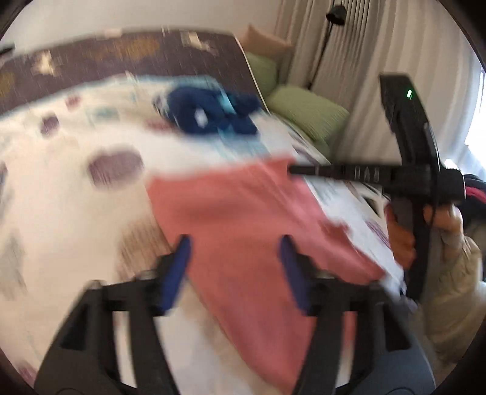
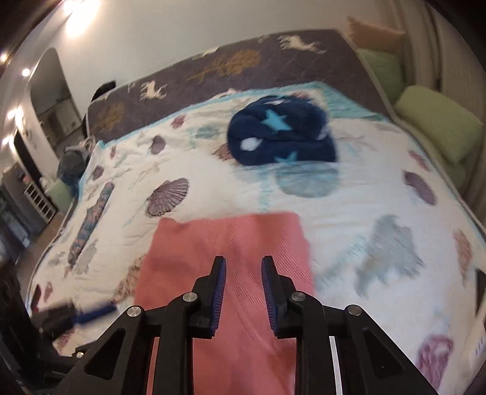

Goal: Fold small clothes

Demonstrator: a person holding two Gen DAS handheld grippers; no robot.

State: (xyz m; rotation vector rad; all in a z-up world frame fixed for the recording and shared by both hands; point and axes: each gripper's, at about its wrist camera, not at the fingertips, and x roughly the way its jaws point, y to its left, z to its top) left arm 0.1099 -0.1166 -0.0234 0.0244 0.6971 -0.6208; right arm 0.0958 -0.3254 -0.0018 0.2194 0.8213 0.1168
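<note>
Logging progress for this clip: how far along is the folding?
Done: the pink garment lies flat on the shell-print bedspread, apparently folded into a strip. In hand: nothing; the left gripper and right gripper are both open above it. Left: probably more folds; the navy star-print bundle behind looks rolled, not clearly folded.

1. Motion blur is smearing most of the left wrist view, streaking the bedspread (image 1: 60,188) pattern.
2. Daylight is glaring white at the window (image 1: 475,127) on its right edge.
3. Ceiling lamps (image 2: 79,12) are flaring at the right wrist view's upper left.
4. Fisheye distortion is bending both frames, with dark vignetting in the corners.
</note>
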